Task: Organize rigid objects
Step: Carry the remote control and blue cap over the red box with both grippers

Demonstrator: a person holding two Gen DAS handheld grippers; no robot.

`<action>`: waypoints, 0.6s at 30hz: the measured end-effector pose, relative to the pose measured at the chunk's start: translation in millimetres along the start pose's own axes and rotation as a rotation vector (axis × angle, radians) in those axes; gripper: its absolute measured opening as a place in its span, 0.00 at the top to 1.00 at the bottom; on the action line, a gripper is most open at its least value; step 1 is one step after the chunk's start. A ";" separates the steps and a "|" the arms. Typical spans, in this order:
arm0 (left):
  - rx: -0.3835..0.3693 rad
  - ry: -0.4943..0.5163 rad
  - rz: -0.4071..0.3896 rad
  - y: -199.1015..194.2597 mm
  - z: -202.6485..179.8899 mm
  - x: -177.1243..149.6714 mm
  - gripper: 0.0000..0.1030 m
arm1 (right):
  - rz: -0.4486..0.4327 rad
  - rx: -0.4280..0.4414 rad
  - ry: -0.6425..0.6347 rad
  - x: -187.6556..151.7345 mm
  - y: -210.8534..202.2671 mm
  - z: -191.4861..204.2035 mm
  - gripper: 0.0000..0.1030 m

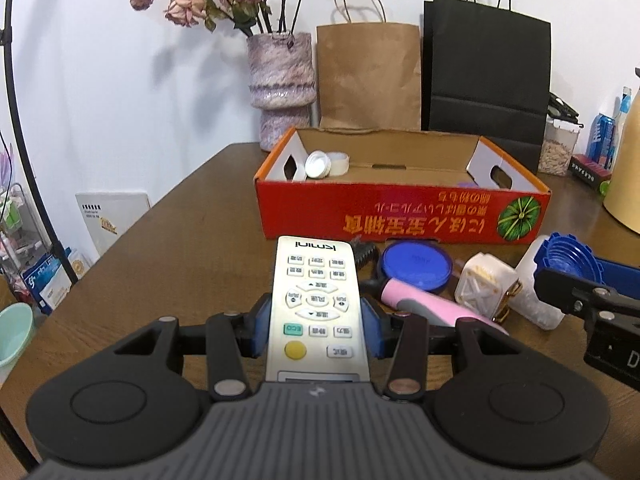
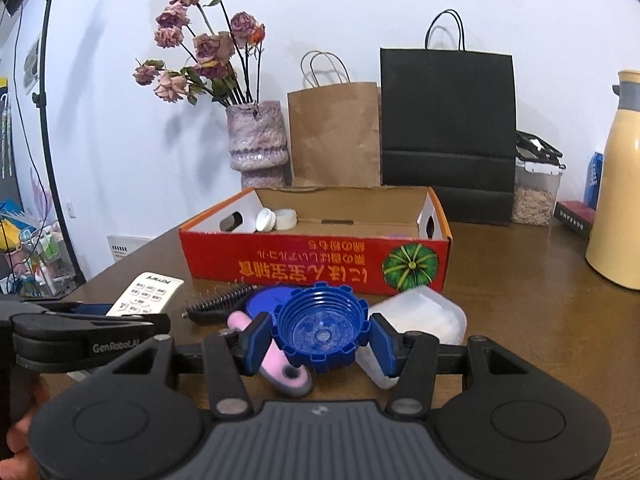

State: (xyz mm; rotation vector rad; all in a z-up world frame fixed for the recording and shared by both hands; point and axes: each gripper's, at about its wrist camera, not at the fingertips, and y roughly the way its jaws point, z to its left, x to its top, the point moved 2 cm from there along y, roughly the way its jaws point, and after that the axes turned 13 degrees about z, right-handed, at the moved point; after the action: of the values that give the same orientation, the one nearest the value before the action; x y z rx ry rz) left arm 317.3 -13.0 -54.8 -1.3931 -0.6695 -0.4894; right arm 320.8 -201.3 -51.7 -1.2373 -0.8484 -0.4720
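Observation:
My left gripper (image 1: pixel 316 330) is shut on a white remote control (image 1: pixel 316 304) and holds it lengthwise above the wooden table (image 1: pixel 180 264). My right gripper (image 2: pixel 320 336) is shut on a blue ridged cap (image 2: pixel 320 326), open side toward the camera; it also shows in the left wrist view (image 1: pixel 568 258). Behind stands a red cardboard box (image 1: pixel 400 216) holding a white jar and lid (image 1: pixel 320 164). On the table in front of the box lie a blue round lid (image 1: pixel 416 266), a pink-handled brush (image 1: pixel 424 308), a white ornate bottle (image 1: pixel 486 290) and a frosted container (image 2: pixel 420 316).
Against the wall stand a vase of dried roses (image 1: pixel 280 84), a brown paper bag (image 1: pixel 368 76) and a black paper bag (image 1: pixel 486 64). A cream thermos (image 2: pixel 620 184) and a food container (image 2: pixel 534 188) stand at the right. A lamp pole (image 2: pixel 52 128) rises at the left.

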 end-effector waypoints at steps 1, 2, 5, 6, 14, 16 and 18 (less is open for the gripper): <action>-0.003 0.000 -0.004 -0.8 -0.4 2.6 0.55 | -0.005 -0.001 -0.001 2.4 -0.4 0.4 0.49; -0.004 0.000 -0.007 -1.4 -0.6 4.7 0.55 | -0.009 -0.002 -0.001 5.2 -0.5 0.7 0.49; -0.006 0.000 -0.017 -2.8 -1.1 10.3 0.55 | -0.022 -0.006 -0.003 13.1 -1.2 0.5 0.49; -0.006 0.000 -0.021 -3.2 -1.1 13.1 0.55 | -0.027 -0.007 -0.004 15.9 -1.5 0.3 0.49; -0.015 -0.002 -0.057 -7.2 -3.5 35.7 0.55 | -0.053 -0.017 -0.008 36.7 1.7 -1.6 0.49; -0.017 0.001 -0.067 -7.2 -5.0 42.2 0.55 | -0.056 -0.019 -0.006 41.4 4.2 -1.8 0.49; -0.020 0.003 -0.075 -6.7 -7.0 47.6 0.54 | -0.060 -0.022 -0.006 45.2 6.7 -1.4 0.49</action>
State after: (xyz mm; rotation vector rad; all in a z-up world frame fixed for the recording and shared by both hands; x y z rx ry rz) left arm 348.3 -17.3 -17.7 -1.3895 -0.7176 -0.5587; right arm 354.1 -195.1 -20.9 -1.2370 -0.8893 -0.5268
